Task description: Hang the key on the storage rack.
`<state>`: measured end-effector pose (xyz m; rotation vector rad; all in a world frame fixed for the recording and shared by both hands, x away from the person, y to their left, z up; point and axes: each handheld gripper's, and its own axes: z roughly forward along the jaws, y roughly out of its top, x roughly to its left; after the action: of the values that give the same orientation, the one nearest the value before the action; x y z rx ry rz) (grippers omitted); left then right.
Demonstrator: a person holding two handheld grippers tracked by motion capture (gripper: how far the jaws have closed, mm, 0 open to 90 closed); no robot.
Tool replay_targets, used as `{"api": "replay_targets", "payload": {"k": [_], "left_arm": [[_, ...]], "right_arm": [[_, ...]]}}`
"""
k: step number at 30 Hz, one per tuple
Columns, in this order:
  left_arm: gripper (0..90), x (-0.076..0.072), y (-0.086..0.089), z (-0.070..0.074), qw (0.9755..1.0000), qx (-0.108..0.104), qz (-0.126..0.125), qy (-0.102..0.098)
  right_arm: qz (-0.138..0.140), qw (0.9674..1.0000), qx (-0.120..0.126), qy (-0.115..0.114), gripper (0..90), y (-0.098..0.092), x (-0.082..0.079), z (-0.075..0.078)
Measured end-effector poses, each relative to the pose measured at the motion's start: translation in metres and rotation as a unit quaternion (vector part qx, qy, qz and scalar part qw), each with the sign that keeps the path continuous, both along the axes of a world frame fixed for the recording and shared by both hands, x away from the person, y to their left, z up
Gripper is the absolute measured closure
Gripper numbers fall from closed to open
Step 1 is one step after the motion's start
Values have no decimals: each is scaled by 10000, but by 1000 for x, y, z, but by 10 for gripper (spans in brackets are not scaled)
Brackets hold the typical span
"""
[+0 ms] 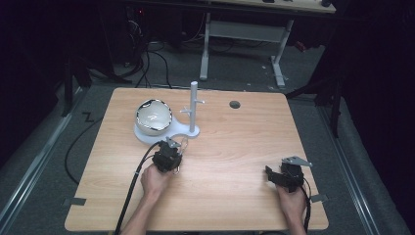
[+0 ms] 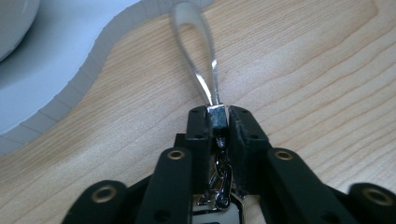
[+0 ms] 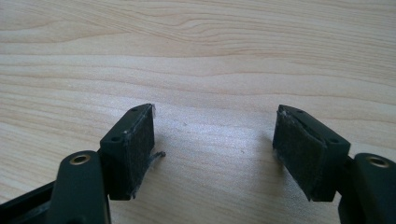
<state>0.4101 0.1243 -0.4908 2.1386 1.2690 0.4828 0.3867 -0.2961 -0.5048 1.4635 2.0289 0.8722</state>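
Here the left gripper (image 2: 217, 116) pinches a metal loop (image 2: 198, 56); right gripper (image 3: 215, 149) jaws gape apart.

Honestly we can't tell what the shiny metal loop (image 2: 196, 56) really is: in the left gripper view its far end goes blurry by the white base (image 2: 56, 70), and its dark end block is pinched between the jaws of the left gripper (image 2: 218, 122). The little chain (image 2: 220, 179) behind runs off the bottom edge. The white bowl (image 2: 14, 18) is cropped at the top left corner. From the high view the loop (image 1: 183, 143) is too tiny to make out, and the bowl's (image 1: 153, 116) inside is just glare.
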Motion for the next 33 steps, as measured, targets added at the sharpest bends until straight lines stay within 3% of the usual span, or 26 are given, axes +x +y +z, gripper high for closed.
{"api": "replay_targets", "payload": {"k": [7,10,14,20,33], "left_arm": [[817,0,2,-1,10000,13,-78,-55],[818,-2,3,-1,9998,98,-78,-151],[819,-7,5,1,9995,50,-105,-309],[819,-18,11,16,9979,-57,-202,-612],[820,-32,23,41,9942,-387,-221,-974]], "right_arm": [[-3,10000,0,0,296,0,0,0],[0,10000,0,0,296,0,0,0],[1,10000,0,1,297,0,0,0],[-5,10000,1,-1,296,0,0,0],[-6,10000,2,-3,296,0,0,0]]}}
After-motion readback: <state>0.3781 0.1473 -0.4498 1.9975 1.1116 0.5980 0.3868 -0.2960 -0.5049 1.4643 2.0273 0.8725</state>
